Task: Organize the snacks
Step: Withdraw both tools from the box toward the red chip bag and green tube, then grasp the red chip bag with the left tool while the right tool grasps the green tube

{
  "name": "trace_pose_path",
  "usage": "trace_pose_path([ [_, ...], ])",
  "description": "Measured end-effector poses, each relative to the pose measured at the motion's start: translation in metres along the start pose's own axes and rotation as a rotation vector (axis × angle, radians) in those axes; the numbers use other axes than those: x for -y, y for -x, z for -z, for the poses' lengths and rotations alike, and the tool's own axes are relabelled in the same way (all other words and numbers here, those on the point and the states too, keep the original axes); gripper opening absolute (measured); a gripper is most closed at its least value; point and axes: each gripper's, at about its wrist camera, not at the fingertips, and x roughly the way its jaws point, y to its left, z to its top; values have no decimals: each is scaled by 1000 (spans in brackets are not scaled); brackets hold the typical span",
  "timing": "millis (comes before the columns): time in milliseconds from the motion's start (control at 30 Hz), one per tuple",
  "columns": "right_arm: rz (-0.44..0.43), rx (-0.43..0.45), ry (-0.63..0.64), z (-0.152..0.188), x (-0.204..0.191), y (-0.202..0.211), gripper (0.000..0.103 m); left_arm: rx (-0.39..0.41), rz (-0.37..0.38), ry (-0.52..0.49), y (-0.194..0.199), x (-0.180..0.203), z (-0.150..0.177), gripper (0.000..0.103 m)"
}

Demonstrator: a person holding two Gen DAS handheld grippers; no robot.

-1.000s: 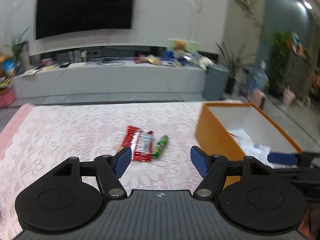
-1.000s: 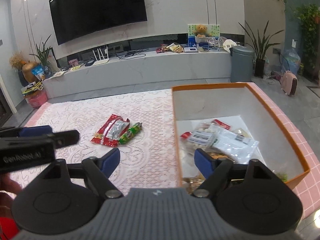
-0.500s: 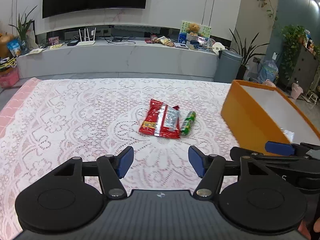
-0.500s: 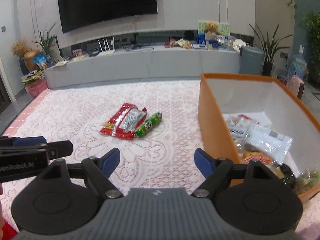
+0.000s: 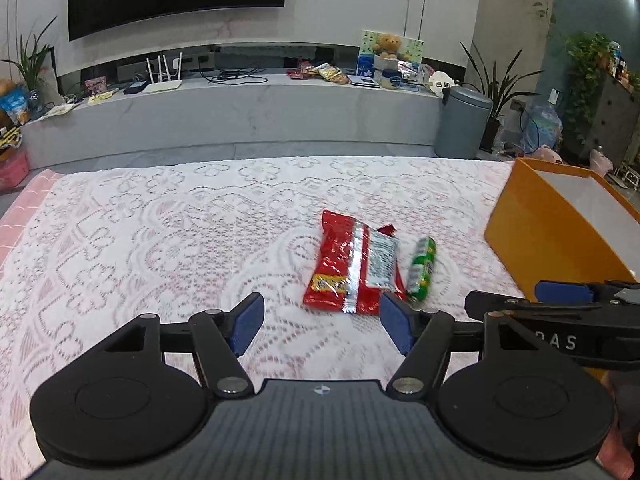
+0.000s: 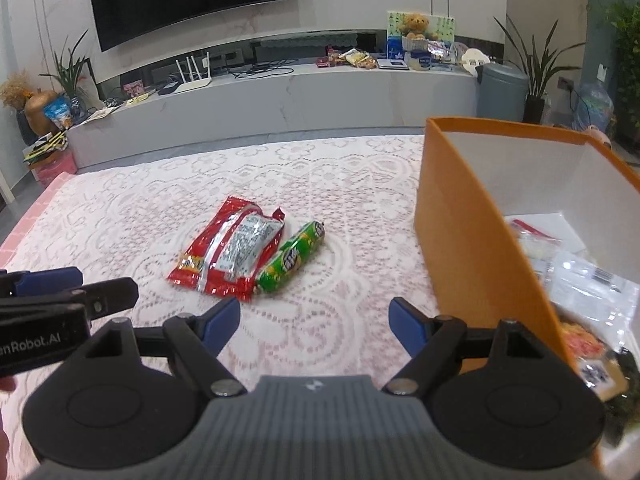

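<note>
A red snack packet [image 6: 230, 252] with a silver label panel lies flat on the lace-covered table [image 6: 120, 216], and a green tube-shaped snack [image 6: 290, 258] sits touching its right edge, both well left of the orange box [image 6: 460, 232]. The print on the two wrappers is too small to read. Inside the orange box, clear and coloured packets [image 6: 576, 276] are piled up. The left tool [image 5: 322, 328] hangs just short of the red packet, jaws wide, having just been opening a little, nothing between them. The right tool [image 6: 314, 326], to the box's left, stands wide too, empty. "enRobot.AI" shows on the left tool's side.
</note>
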Motion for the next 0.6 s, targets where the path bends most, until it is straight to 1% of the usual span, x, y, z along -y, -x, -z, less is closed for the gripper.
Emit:
trace_pose_path([
  [133,4,-10,-41,-8,0,-25,80,4,15,-25,-13,-6,-7,77],
  [233,-17,-22,-84,-14,-1,-41,80,-19,16,-13,-26,-12,-11,76],
  [300,-6,-18,-84,-18,-4,-51,80,-28,30,-9,-33,-13,-14,75],
  [367,-5,-28,-83,-22,-6,-61,75,-27,35,-14,-38,-12,-16,75],
  [533,-44,-94,-149,-28,-1,-86,53,-44,61,-24,-54,-8,-22,76],
  [567,-45,-100,-150,-28,0,-88,53,-44,64,-25,-57,-7,-23,76],
  [600,-51,-103,-150,-28,1,-91,52,-44,68,-28,-59,-6,-24,79],
])
